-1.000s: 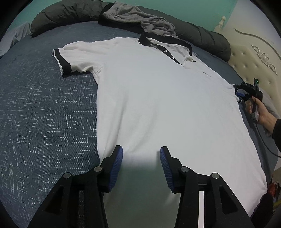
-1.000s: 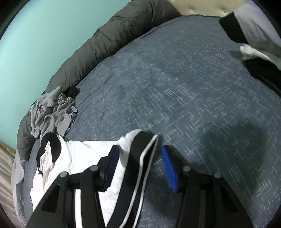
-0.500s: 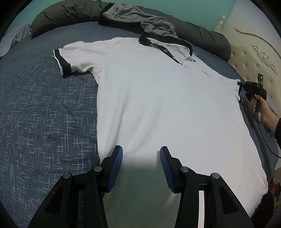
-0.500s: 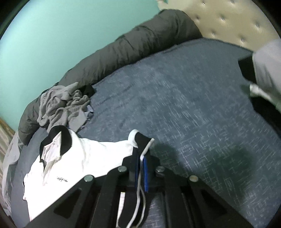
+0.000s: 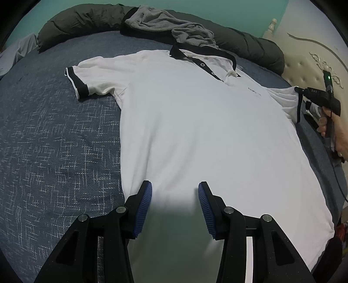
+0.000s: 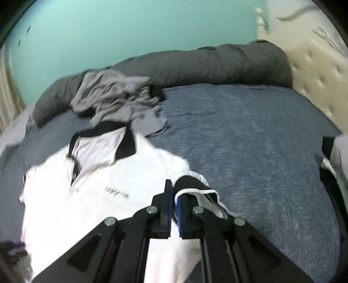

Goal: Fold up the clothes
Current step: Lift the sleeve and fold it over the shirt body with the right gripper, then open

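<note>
A blue woven bedspread (image 5: 54,152) covers the bed, with a teal wall (image 6: 108,39) behind and a dark rolled duvet (image 5: 82,19) along the far edge. From the left wrist view, going left to right: the white polo shirt (image 5: 195,130) lies face up across the middle, its left-hand sleeve (image 5: 87,80) flat at ten o'clock, the black collar (image 5: 195,58) at twelve with a crumpled grey garment (image 5: 169,24) just beyond it. The left gripper (image 5: 175,206) hovers at six o'clock over the hem, jaws about half open and holding nothing. At three o'clock the right gripper (image 6: 174,204), open around the black sleeve cuff (image 6: 191,185) a second ago, has clamped shut on it and lifted it off the bedspread. That probably starts the first fold, with the sleeve due to travel inward across the chest.
</note>
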